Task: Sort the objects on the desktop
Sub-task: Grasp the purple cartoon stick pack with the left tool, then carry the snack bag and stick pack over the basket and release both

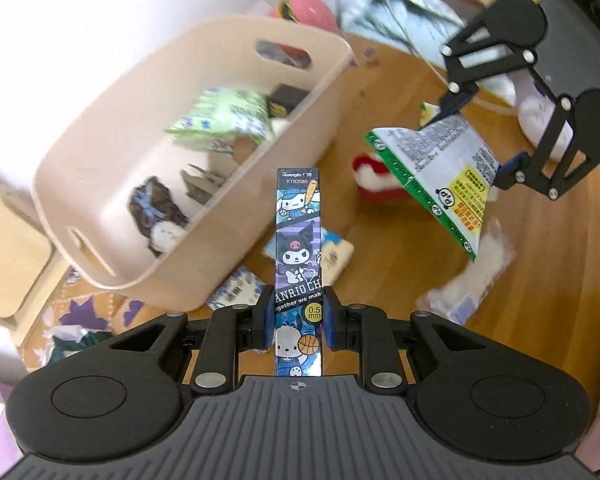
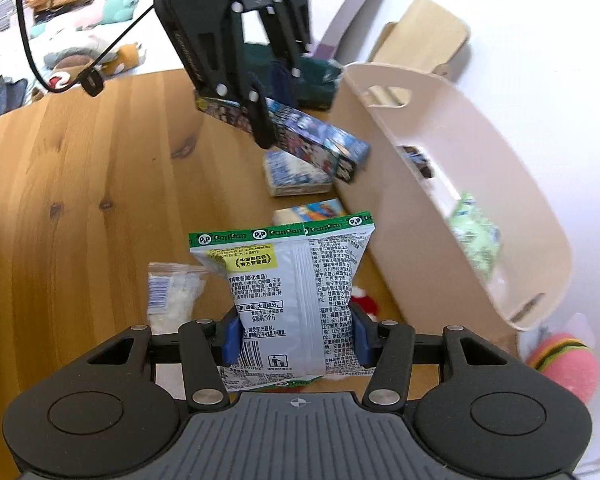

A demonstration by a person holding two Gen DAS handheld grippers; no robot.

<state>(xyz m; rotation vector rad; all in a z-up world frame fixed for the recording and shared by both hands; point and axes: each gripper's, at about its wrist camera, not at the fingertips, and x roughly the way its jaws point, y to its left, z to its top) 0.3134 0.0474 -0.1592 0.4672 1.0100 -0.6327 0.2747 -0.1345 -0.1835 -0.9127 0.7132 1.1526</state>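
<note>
My left gripper (image 1: 298, 320) is shut on a long cartoon-printed pen box (image 1: 298, 240) and holds it above the wooden table beside the beige bin (image 1: 100, 152). My right gripper (image 2: 296, 336) is shut on a silver snack bag with green edges (image 2: 288, 280), lifted over the table. In the left wrist view the right gripper (image 1: 476, 144) and its snack bag (image 1: 440, 172) hang to the right of the bin. In the right wrist view the left gripper (image 2: 268, 120) holds the pen box (image 2: 312, 140) next to the bin (image 2: 440, 168).
The bin holds a green packet (image 1: 220, 120) and several other small items. On the table lie small printed packs (image 2: 296, 172), a clear bag of white bits (image 2: 172, 292), and a red-and-white plush (image 1: 376, 180). A pink plush (image 2: 564, 364) sits beyond the bin.
</note>
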